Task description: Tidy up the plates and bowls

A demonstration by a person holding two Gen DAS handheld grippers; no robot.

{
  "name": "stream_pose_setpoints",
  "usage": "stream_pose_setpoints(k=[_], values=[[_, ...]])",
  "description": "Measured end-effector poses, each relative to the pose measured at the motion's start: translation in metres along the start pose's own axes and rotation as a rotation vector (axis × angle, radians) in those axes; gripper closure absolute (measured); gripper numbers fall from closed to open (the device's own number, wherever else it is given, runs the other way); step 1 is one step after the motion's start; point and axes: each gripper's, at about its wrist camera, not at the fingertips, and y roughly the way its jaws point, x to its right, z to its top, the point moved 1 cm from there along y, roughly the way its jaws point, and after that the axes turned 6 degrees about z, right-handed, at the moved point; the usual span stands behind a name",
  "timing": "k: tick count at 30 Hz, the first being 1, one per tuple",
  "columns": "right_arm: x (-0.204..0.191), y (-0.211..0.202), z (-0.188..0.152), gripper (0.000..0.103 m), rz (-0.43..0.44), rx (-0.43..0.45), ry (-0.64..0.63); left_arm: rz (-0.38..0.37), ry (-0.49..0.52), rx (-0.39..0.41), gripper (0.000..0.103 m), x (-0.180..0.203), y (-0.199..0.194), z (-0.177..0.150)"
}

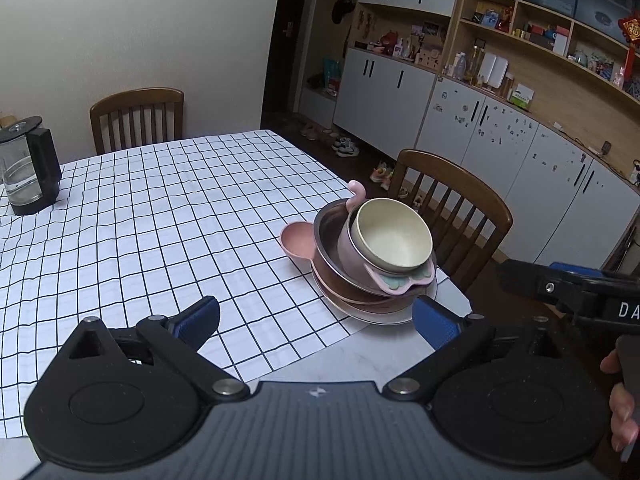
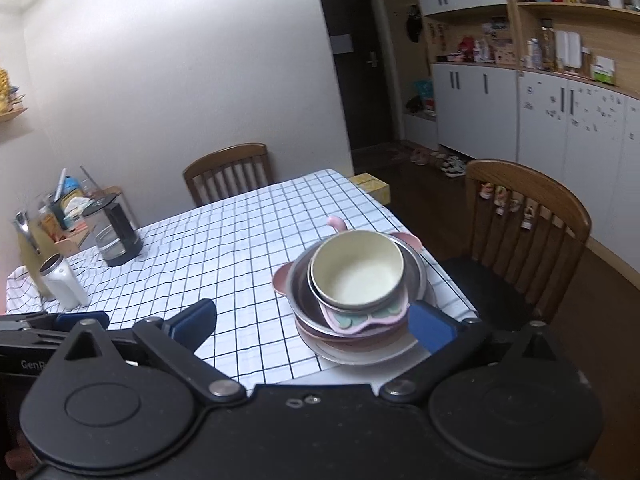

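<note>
From the left wrist, the left gripper [image 1: 316, 322] hangs over the near edge of the table [image 1: 360, 360], its blue pads [image 1: 434, 322] spread wide with nothing between them. Ahead and a little right sits the stack [image 1: 372, 264] of dishes near the table's right corner, on the checked cloth [image 1: 160, 220]. A cream bowl [image 1: 394, 238] tops it, tilted toward the camera, nested in a pink cup [image 1: 348, 244] with a curled handle. Under those lies a steel bowl [image 1: 328, 240], then a pink plate [image 1: 294, 240] with an ear-shaped lobe sticking out left, and a pale plate [image 1: 380, 318] at the bottom. A pink and green flower-shaped piece [image 1: 404, 280] pokes out at the front. The right pad overlaps the stack's near rim in the view; I cannot tell whether it touches. The right gripper [image 1: 560, 288] shows at the right edge, a hand [image 1: 622, 400] behind it. A kettle [image 1: 28, 168] stands far left, and a chair [image 1: 452, 200] waits beyond the stack.

From the right wrist, the right gripper [image 2: 316, 322] is spread wide too, empty. The stack [image 2: 356, 292] sits just ahead, the cream bowl [image 2: 356, 268] uppermost, the bottom plate [image 2: 360, 354] near the table corner. The left gripper [image 2: 60, 324] enters at the left edge. A kettle [image 2: 114, 232] and a white mug [image 2: 64, 284] stand far left.
</note>
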Motion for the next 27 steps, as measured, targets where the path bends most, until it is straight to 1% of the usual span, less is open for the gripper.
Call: stream_pose_setpoints(k=[3, 9, 13, 27], values=[[0.001, -0.003, -0.005, 0.0, -0.011, -0.003, 0.033, -0.006, 0.004, 0.003, 0.0, 0.003, -0.005, -0.002], [0.004, -0.008, -0.011, 0.0, -0.043, -0.005, 0.057, -0.009, 0.011, 0.007, 0.0, 0.006, -0.01, -0.003], [0.006, -0.01, -0.011, 0.0, -0.049, -0.005, 0.066, -0.011, 0.012, 0.014, 0.0, 0.007, -0.013, -0.002], [-0.002, -0.013, -0.008, 0.0, -0.059, 0.01, 0.012, -0.005, 0.006, 0.056, 0.0, 0.004, -0.023, 0.0]])
